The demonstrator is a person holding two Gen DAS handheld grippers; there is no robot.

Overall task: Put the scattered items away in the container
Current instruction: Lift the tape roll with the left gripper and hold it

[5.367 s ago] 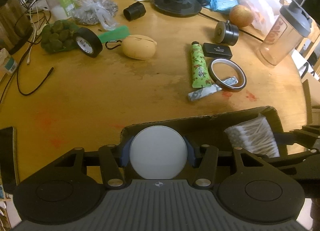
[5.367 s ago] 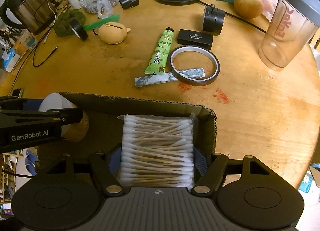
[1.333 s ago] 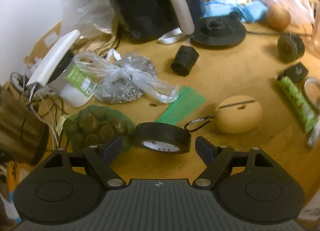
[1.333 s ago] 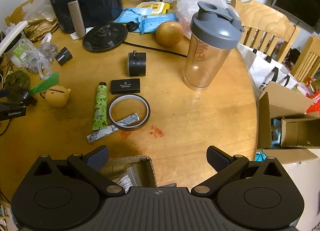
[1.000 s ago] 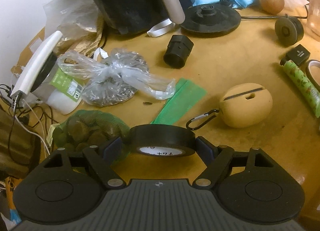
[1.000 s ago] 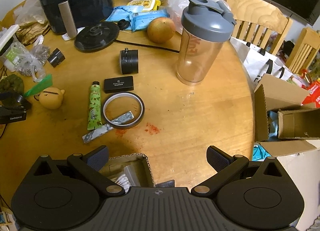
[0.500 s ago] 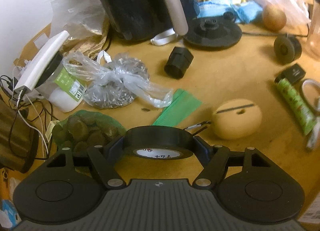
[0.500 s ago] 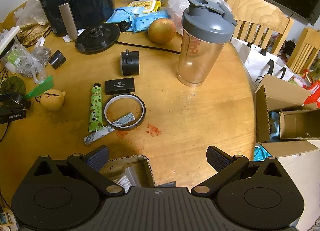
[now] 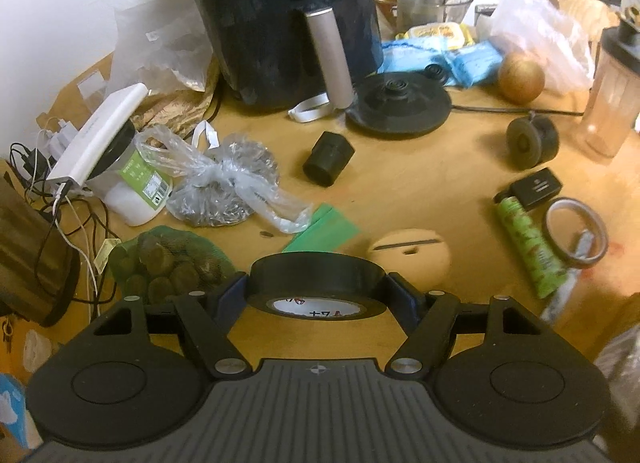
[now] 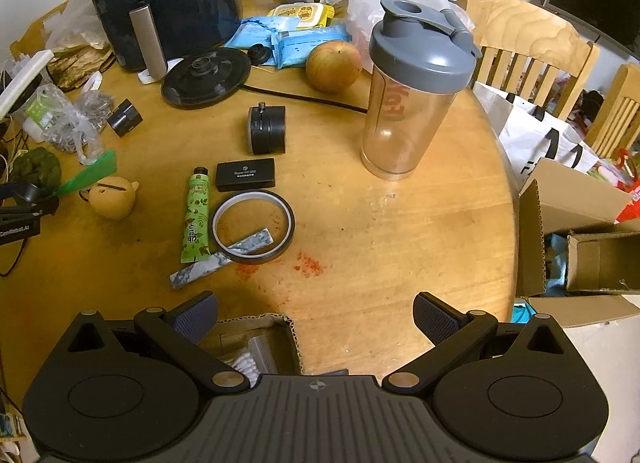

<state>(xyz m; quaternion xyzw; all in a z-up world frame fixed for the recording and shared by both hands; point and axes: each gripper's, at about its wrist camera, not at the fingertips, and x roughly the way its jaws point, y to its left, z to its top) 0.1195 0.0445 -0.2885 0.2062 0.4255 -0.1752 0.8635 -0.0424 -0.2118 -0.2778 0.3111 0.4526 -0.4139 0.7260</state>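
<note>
on the cluttered round wooden table (image 10: 392, 263), near its left edge, the left gripper (image 9: 318, 289) pinched a light, stiff black electrical tape roll (image 9: 318, 283) across its rim, while the right gripper (image 10: 316, 317) gaped empty above the cardboard box (image 10: 276, 329), holding cotton swabs (image 10: 244, 365).

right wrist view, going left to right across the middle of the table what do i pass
tan round pouch → green tube → clear tape ring → shaker bottle
</note>
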